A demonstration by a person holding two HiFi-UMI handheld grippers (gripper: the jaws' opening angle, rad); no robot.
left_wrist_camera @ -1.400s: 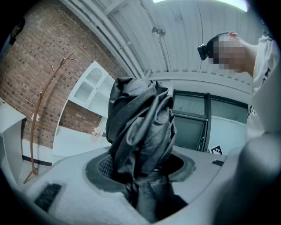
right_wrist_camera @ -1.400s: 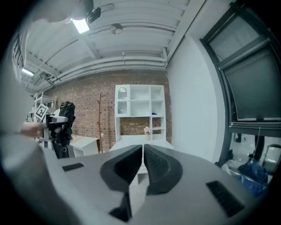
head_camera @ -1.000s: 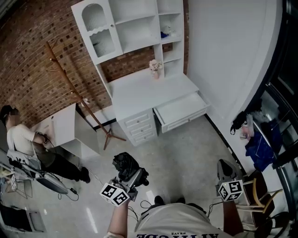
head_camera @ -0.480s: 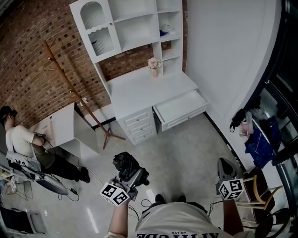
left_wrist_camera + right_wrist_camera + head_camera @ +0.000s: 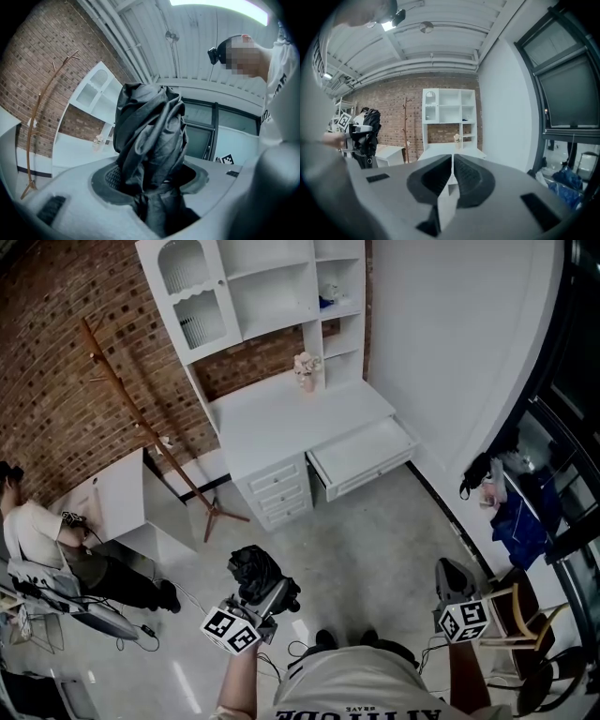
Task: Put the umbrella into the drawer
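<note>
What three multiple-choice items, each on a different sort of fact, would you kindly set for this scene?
1. State: the wide drawer of the desk is
A) shut
B) pulled open
C) taken out

2. Colour: the desk is
A) brown
B) black
C) white

3. Place: the umbrella is
A) in the left tool
B) in the drawer
C) on the desk

Answers:
1 B, since the drawer juts out from the desk front and its bare inside shows.
2 C, since its top, drawers and shelves are all white against the brick wall.
3 A, since the left gripper view shows the jaws closed on the folded black cloth.
</note>
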